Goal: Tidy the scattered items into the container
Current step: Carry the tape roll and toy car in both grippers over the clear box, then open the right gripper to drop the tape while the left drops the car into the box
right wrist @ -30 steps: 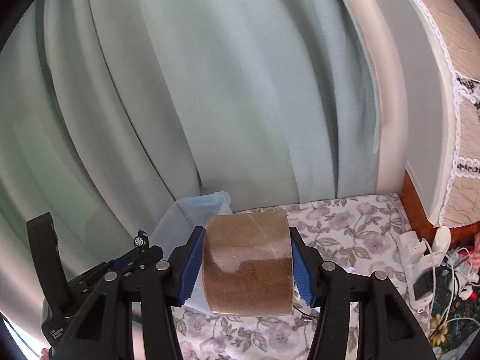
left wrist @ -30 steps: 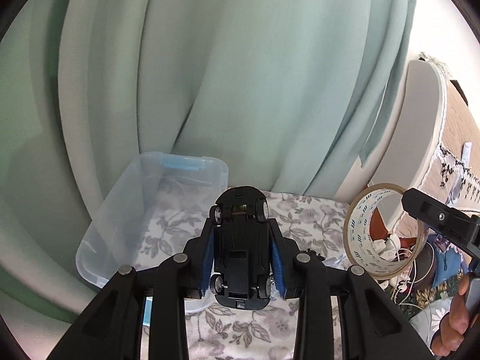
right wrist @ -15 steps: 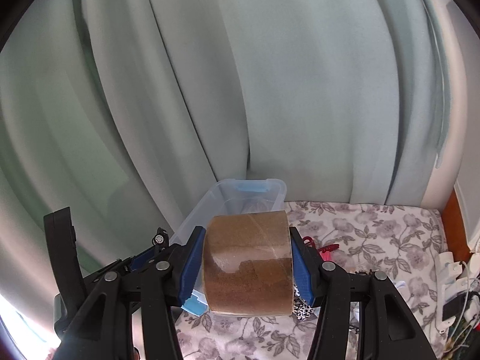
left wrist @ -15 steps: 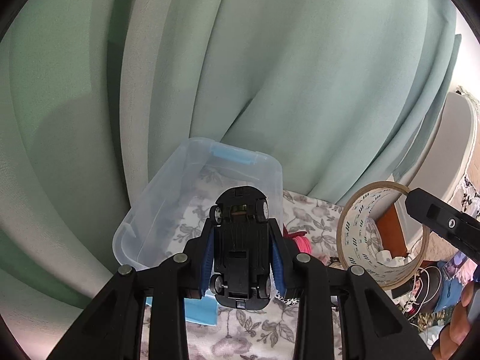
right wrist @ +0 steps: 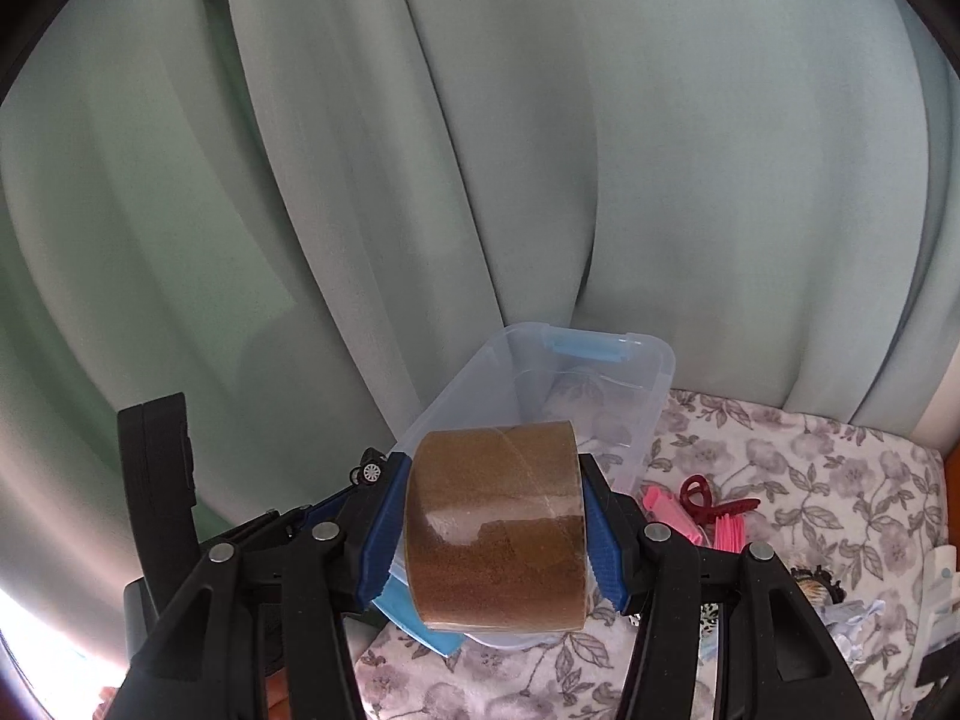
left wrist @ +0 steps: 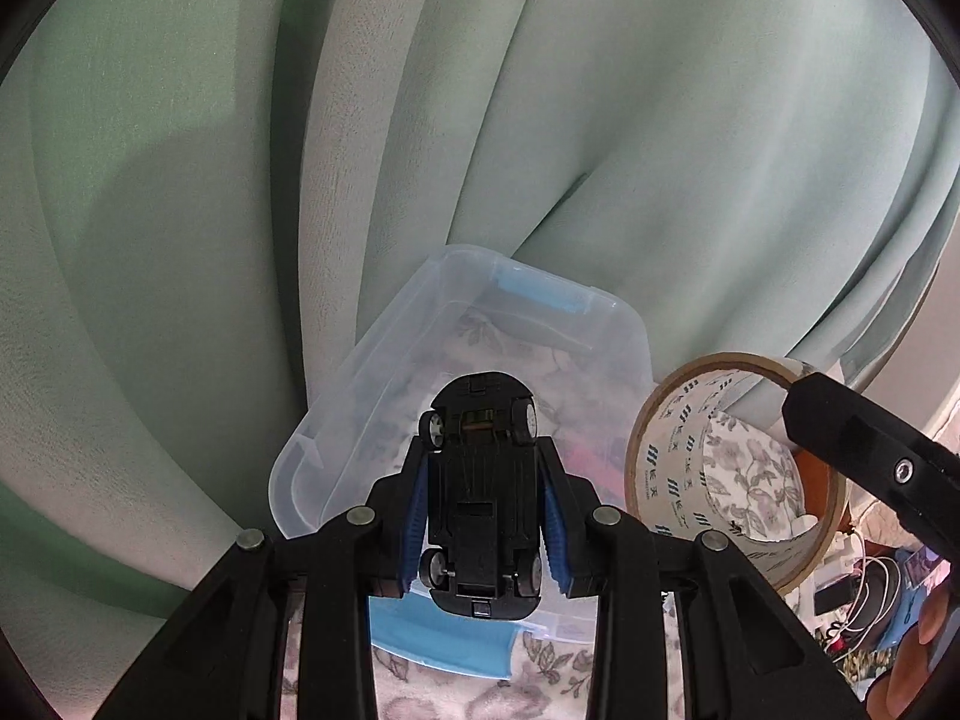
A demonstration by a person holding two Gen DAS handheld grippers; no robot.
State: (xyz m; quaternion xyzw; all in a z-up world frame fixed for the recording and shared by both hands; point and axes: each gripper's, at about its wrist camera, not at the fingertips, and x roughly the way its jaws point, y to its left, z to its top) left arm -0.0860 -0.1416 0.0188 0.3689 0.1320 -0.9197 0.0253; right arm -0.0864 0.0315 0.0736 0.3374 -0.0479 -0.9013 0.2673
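Note:
My left gripper is shut on a black toy car, held underside up over the near end of a clear plastic container with blue handles. My right gripper is shut on a brown roll of packing tape, held over the near edge of the same container. The tape roll also shows in the left wrist view, to the right of the car. The left gripper with the car's wheel shows at the left in the right wrist view.
The container stands on a floral cloth against pale green curtains. A red hair claw and pink clips lie on the cloth right of the container. Cables and clutter lie at the far right.
Both grippers have swung left and come nearer to the container, each still holding its object. The container now sits right behind the car and the tape.

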